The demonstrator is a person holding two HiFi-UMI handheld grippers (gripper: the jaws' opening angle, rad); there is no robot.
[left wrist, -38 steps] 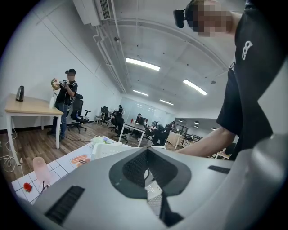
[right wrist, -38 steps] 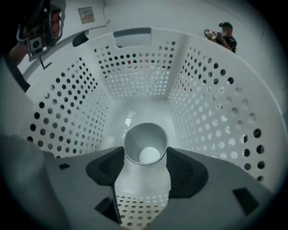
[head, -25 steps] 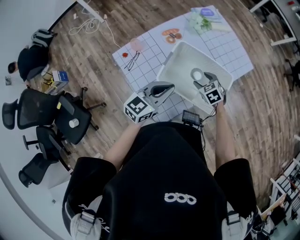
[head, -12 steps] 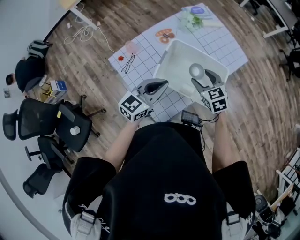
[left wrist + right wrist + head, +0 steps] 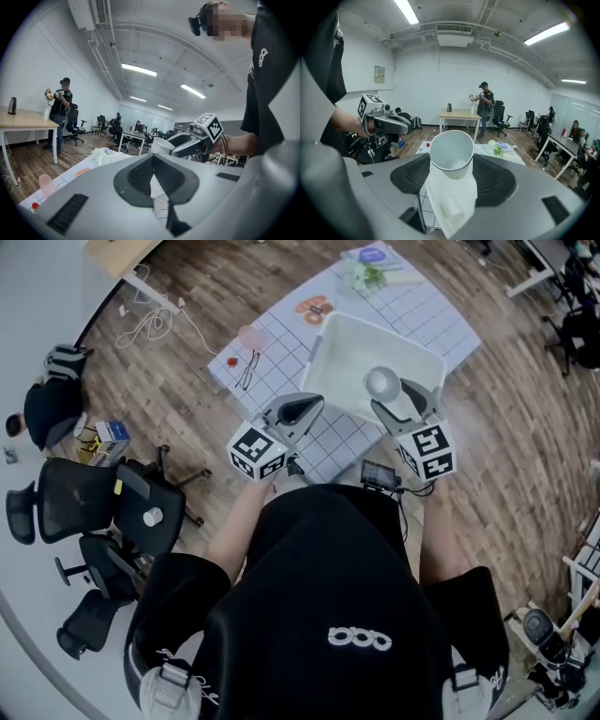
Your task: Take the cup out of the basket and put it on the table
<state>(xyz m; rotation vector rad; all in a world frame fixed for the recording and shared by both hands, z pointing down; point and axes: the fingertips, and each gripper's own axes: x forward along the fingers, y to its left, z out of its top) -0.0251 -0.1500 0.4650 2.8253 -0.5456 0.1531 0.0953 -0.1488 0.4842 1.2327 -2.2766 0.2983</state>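
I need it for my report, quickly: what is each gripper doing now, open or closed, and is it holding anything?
Left gripper: tongs closed, empty.
Right gripper: tongs closed on the cup.

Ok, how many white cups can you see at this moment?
1. The white cup sits clamped between the right gripper's jaws, above the white basket. The grippers cover part of the basket's inside, so another cup could be hidden there.

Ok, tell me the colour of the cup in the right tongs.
The cup is white; clearest in the right gripper view.
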